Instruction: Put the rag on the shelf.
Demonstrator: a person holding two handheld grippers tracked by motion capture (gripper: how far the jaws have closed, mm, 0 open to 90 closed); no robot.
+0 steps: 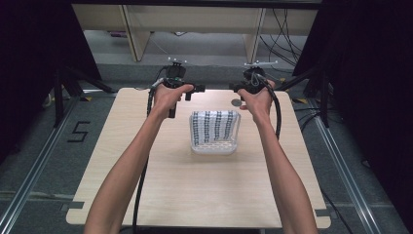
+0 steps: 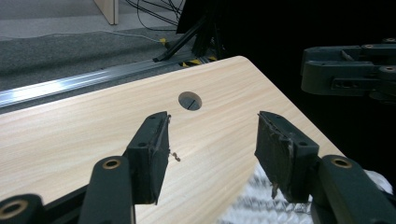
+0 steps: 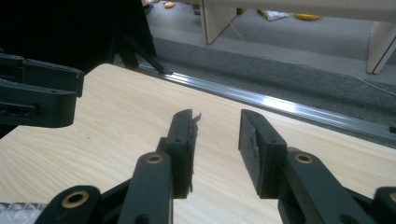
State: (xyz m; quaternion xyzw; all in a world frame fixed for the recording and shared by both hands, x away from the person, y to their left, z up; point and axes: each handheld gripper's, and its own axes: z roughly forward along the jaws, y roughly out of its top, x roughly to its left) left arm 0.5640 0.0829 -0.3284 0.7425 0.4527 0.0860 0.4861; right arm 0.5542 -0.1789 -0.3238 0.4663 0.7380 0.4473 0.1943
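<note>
- One wooden table (image 1: 195, 195) fills the middle of the high view, with one round hole (image 1: 236, 102) in its top near the upper right corner.
- One clear basket (image 1: 215, 146) sits at the centre of the frame, holding one folded cloth (image 1: 214, 126), white with dark checked stripes.
- Two grippers: the left gripper (image 1: 171, 105) lies left of the basket's far edge, the right gripper (image 1: 243, 97) to its upper right; each is held in one hand, both clear of the basket.
- In the left gripper view the left gripper (image 2: 212, 140) has its jaws standing wide apart, bare tabletop between them, nothing touched.
- In the right gripper view the right gripper (image 3: 217, 140) shows a narrower gap, also open over bare wood, gripping nothing.
- The cloth (image 2: 261, 205) is blurred and cut off at the bottom edge of the left gripper view.
- In the high view the hands hide most of both jaw sets.
</note>
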